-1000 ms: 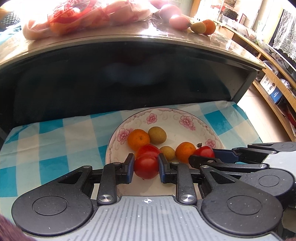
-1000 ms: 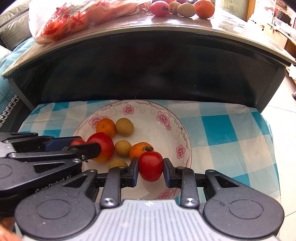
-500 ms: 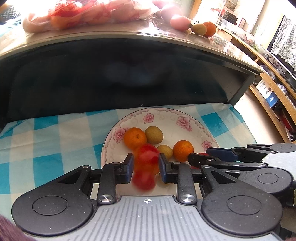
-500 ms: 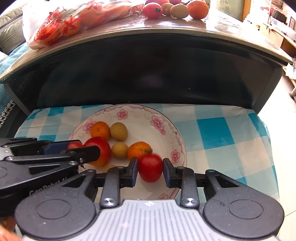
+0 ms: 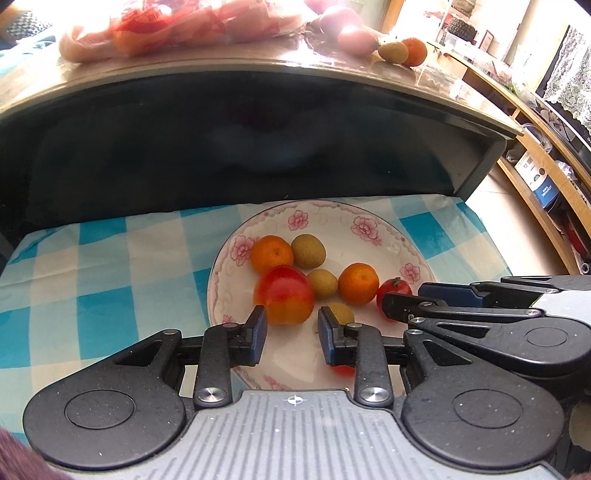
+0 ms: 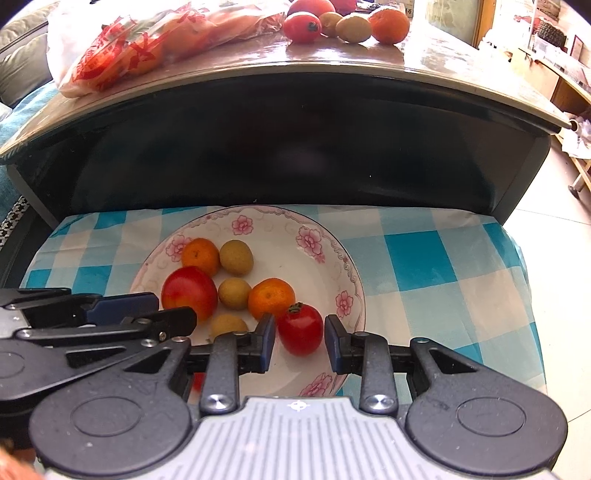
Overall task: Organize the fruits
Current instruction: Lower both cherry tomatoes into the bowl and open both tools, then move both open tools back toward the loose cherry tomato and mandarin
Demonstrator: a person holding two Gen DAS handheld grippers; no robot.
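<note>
A white plate (image 5: 325, 210) (image 6: 280, 216) with pink flowers holds a large red-orange fruit (image 5: 284, 293), two oranges (image 5: 272, 254) and several small green-brown fruits (image 5: 308, 251). My left gripper (image 5: 291, 332) (image 6: 173, 308) hovers over the plate's near side. Its jaws are opening and nothing is between them. A small red tomato (image 5: 341, 369) lies on the plate, half hidden under the left gripper's right finger. My right gripper (image 6: 300, 328) (image 5: 400, 295) is shut on another small red tomato (image 6: 301, 329) (image 5: 394, 290), just above the plate's right side.
The plate sits on a blue-and-white checked cloth (image 5: 110, 277) on a low shelf under a dark overhanging tabletop (image 6: 295, 74). On that top lie a plastic bag of fruit (image 6: 147, 48) and several loose fruits (image 6: 347, 24). Wooden shelving (image 5: 535, 147) stands to the right.
The left gripper's jaws parted and its small tomato dropped onto the plate and rolled under its right finger. The right gripper kept still with its tomato.
</note>
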